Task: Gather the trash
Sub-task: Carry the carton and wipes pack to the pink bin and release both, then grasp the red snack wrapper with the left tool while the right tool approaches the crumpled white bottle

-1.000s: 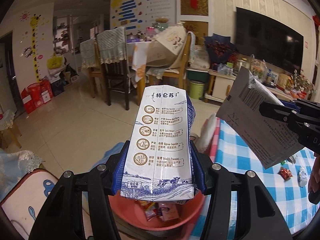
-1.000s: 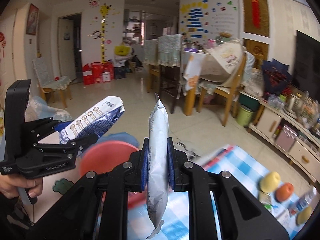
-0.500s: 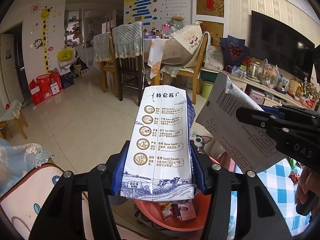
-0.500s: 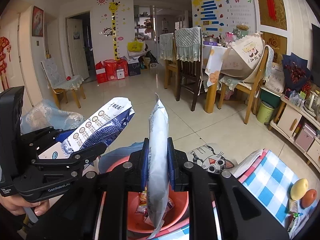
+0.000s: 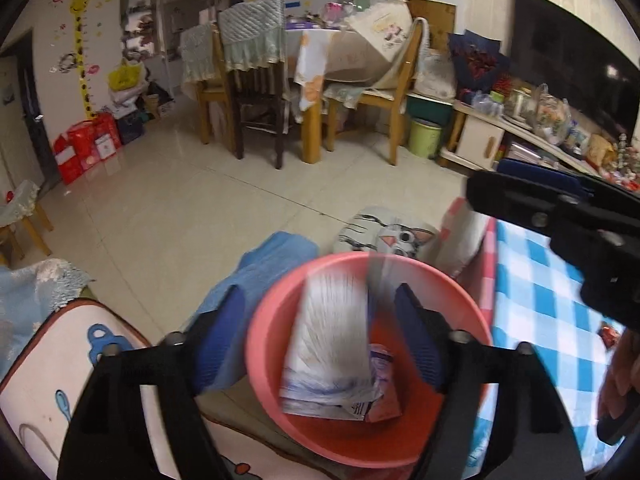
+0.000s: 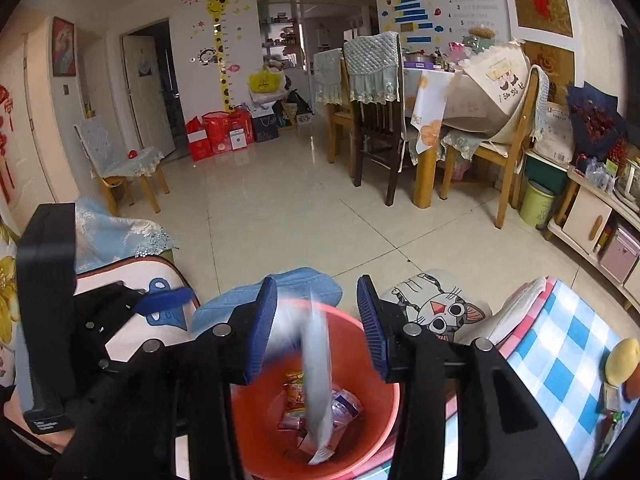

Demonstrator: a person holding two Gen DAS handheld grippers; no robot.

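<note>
A: Now that both claws hang over the pink basin (image 5: pixel 260 344), what has changed?

B: The left claw (image 5: pixel 320 340) had the milk carton (image 5: pixel 332 344) clenched half a second ago; its jaws have just been opening, and the carton is blurred between the pads, touching neither, dropping into the basin.

A: And the right claw (image 6: pixel 316 336)?

B: Same: jaws just opened, the grey pouch (image 6: pixel 318 384) is released and falling, its lower tip among the wrappers (image 6: pixel 294 392) at the bottom.

A: So 2 pieces are collected?

B: I judge so.

A: Orientation?

B: Both long axes run roughly upright, lower ends pointing into the basin.
</note>
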